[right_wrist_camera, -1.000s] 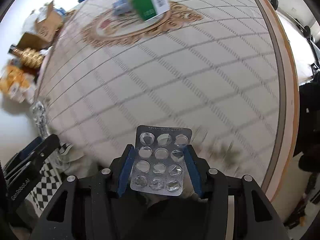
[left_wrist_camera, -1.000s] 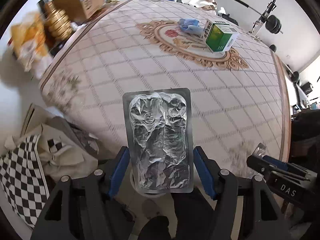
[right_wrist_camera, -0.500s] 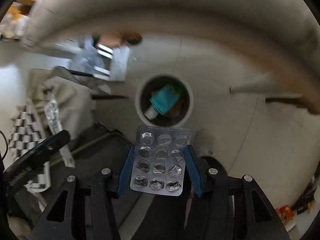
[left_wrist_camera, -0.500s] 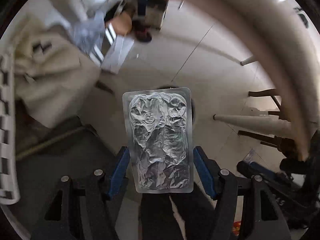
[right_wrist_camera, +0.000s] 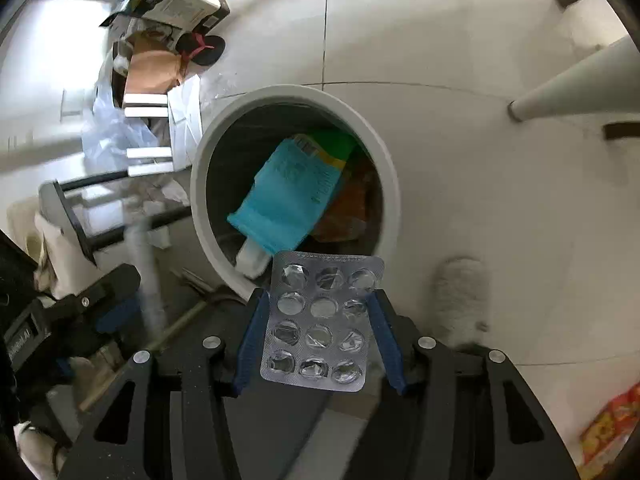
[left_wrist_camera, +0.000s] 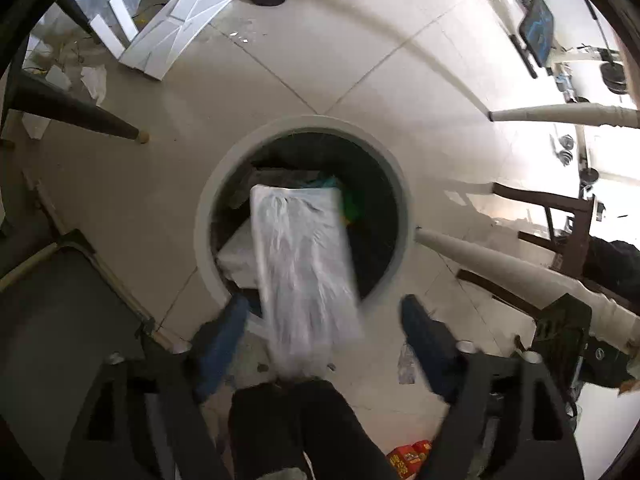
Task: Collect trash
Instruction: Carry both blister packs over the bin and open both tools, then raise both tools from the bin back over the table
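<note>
No brand or label text is legible on either item; the print on the packets in the bin is too blurred to read.

The left gripper [left_wrist_camera: 324,320] points down over the round grey-rimmed waste bin [left_wrist_camera: 208,208] on the pale tiled floor [left_wrist_camera: 360,60]. Its blue-padded fingers [left_wrist_camera: 224,340] stand wide apart, released. Between them, touching neither pad as far as can be seen, is the silver crinkled-foil blister sheet [left_wrist_camera: 304,272], motion-blurred, foil side up, its far end over the bin's opening.

The right gripper [right_wrist_camera: 320,332] is likewise aimed downward at the bin [right_wrist_camera: 384,168], near its closer rim. Its blue pads [right_wrist_camera: 252,340] are clamped on the long edges of the silver twelve-pocket blister pack [right_wrist_camera: 320,320], bubble side up, the pockets crushed and apparently empty. The pack's far edge overlaps the bin's near rim in this view.

Inside the bin lie a teal plastic packet [right_wrist_camera: 288,196], a green-and-yellow wrapper [right_wrist_camera: 336,148] and a brown one [right_wrist_camera: 348,208].
</note>
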`<act>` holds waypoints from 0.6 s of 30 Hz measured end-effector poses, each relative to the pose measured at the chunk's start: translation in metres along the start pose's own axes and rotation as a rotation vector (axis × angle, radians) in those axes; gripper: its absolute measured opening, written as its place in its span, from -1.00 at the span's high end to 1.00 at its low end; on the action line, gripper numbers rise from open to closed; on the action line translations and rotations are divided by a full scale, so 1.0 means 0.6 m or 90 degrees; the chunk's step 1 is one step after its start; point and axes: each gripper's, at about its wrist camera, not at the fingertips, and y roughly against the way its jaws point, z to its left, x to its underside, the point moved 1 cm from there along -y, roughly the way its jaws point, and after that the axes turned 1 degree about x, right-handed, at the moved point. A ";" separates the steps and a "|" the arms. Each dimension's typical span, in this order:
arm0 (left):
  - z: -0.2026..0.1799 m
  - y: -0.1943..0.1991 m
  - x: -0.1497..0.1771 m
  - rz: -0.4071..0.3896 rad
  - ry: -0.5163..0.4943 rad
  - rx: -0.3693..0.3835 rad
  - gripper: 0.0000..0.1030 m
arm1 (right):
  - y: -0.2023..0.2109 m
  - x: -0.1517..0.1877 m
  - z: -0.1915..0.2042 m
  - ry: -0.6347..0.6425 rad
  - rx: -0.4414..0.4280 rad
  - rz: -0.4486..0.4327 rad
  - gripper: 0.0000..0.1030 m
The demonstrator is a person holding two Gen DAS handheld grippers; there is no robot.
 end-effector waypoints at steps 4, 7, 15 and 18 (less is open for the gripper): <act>0.021 0.022 0.006 -0.035 0.016 -0.042 -0.89 | -0.013 -0.011 0.007 0.012 -0.016 -0.008 -0.67; 0.032 0.049 0.025 -0.083 0.018 -0.097 -0.90 | -0.002 -0.002 0.021 0.050 0.036 -0.023 -0.94; 0.024 0.088 0.085 -0.127 -0.038 -0.245 -0.90 | 0.043 0.043 0.076 0.185 0.214 -0.085 -0.94; 0.013 0.101 0.103 -0.121 -0.059 -0.264 -0.90 | 0.070 0.061 0.095 0.212 0.247 -0.098 -0.94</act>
